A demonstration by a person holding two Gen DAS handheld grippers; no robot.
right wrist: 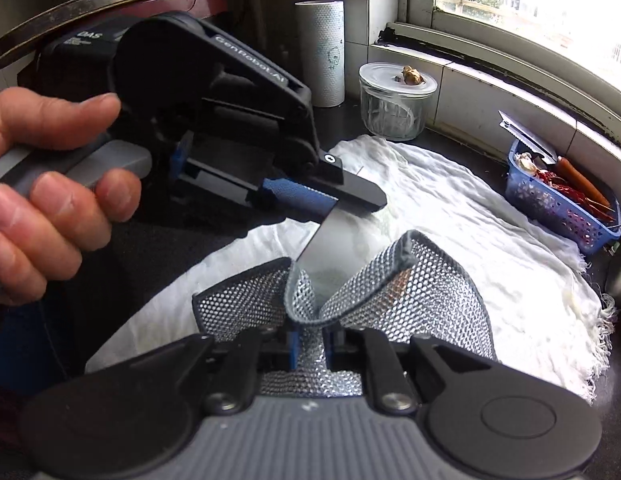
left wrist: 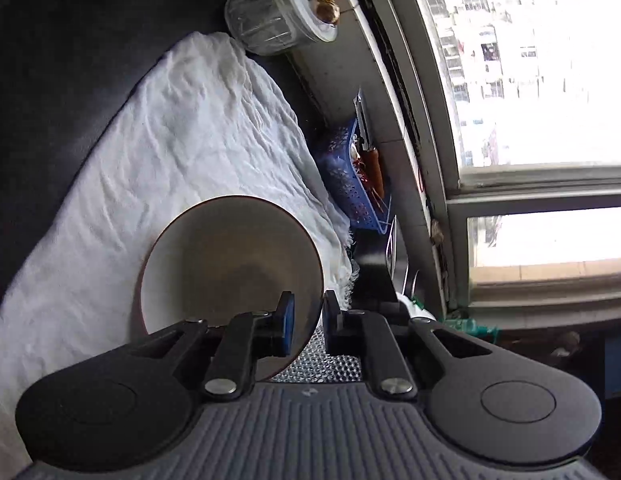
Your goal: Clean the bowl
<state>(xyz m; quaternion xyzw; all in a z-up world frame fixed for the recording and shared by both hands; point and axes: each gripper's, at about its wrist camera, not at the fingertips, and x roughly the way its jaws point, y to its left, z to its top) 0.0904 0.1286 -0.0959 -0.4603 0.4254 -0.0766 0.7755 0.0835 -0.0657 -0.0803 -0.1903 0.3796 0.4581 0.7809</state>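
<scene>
A round bowl (left wrist: 230,264), pale inside with a dark rim, is tipped on its side above the white cloth (left wrist: 182,140). My left gripper (left wrist: 308,304) is shut on the bowl's rim, one blue pad inside and one outside. In the right wrist view a hand (right wrist: 42,184) holds that left gripper (right wrist: 350,200), and the bowl (right wrist: 322,248) shows edge-on as a grey wall below it. My right gripper (right wrist: 310,344) is shut on a silver mesh scouring cloth (right wrist: 410,280), which folds up just beside the bowl's wall. A bit of the mesh cloth (left wrist: 322,364) also shows under the left gripper.
The white cloth (right wrist: 470,220) covers a dark counter. A lidded glass jar (right wrist: 394,100) and a paper roll (right wrist: 320,52) stand at the back. A blue basket (right wrist: 558,200) with a knife, carrot and chillies sits by the tiled window sill.
</scene>
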